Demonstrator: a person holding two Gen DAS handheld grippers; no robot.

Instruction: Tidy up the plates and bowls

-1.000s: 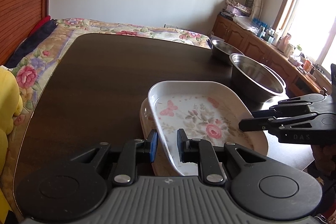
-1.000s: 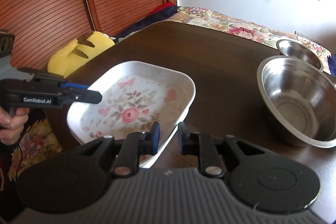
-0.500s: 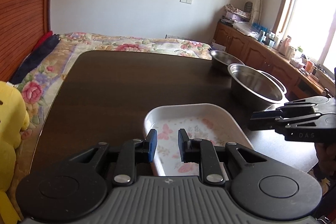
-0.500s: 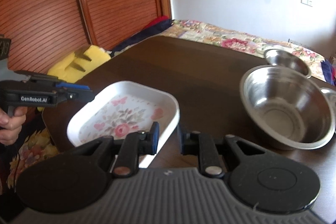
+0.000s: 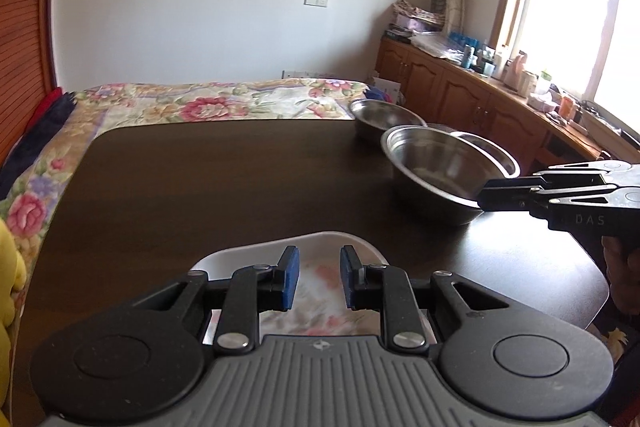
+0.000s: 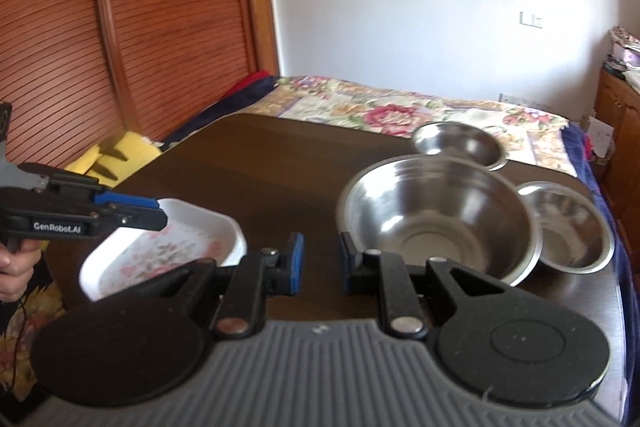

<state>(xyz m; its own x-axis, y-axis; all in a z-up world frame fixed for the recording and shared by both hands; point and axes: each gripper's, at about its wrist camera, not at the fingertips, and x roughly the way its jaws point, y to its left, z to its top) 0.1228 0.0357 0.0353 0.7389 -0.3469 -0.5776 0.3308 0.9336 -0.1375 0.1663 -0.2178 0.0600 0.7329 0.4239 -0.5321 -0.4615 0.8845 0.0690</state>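
Note:
A white floral plate [image 5: 248, 251] lies at the near edge of the dark table [image 5: 200, 179], just under and ahead of my left gripper [image 5: 319, 277], which is open by a narrow gap with nothing between its fingers. In the right wrist view the plate [image 6: 172, 247] sits left of my right gripper [image 6: 319, 263], also narrowly open and holding nothing. A large steel bowl [image 6: 436, 219] stands just ahead of it to the right, with smaller steel bowls behind [image 6: 456, 145] and beside it [image 6: 568, 231]. The large bowl [image 5: 440, 167] also shows in the left wrist view.
A bed with a floral cover [image 5: 208, 103] lies beyond the table. Wooden cabinets [image 5: 460, 95] with clutter run under the window at the right. A yellow cushion [image 6: 116, 155] sits off the table's left side. A hand [image 6: 12, 267] holds the left gripper.
Both grippers have drawn back and up from the floral plate. The plate now sits lower and nearer in both views, and the right gripper has swung towards the steel bowls.

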